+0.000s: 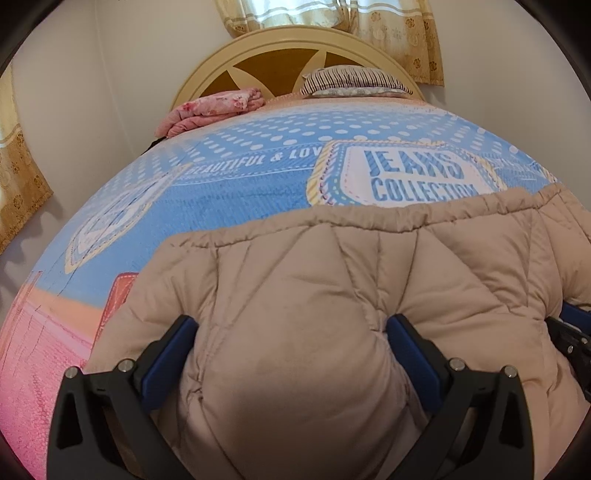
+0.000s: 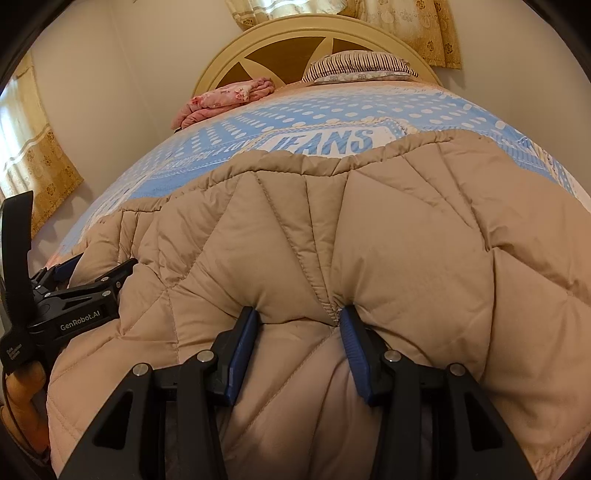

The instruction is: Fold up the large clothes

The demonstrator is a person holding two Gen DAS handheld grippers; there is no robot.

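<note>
**Puffy quilted coat gripped at its near edge on the bed**

A bedroom is shown: a bed [image 1: 258,192] covered by a blue polka-dot sheet printed with lettering, a rounded cream headboard [image 1: 295,48] at the far end, and patterned curtains [image 1: 399,26] behind it. A pink folded blanket [image 1: 214,107] lies at the far left of the bed and a striped pillow [image 1: 354,79] at the far right of it.

The beige quilted coat [image 1: 332,288] is spread over the near half of the bed, its stitched hem running across toward the far side. A thick bulge of it is clamped between the blue pads of the left gripper [image 1: 291,339], and another bunch, gathered at a seam, is pinched by the right gripper [image 2: 299,332]; both are therefore grasping the coat. In the right wrist view, the left gripper is seen at the near left, buried in the coat's edge.

The coat is judged to be light for its bulk, soft and springy (the padding will push back and trap air). Its smooth shell is likely to be slippery, so a shallow pinch may slide off. A hold is best taken deep, across a stitched seam or a bound edge, where the filling is thin and the fabric is firmest. Since the garment is wide and floppy, two well-separated holds along one edge are thought necessary to carry it over evenly; folds will probably need pressing flat to stay.
</note>
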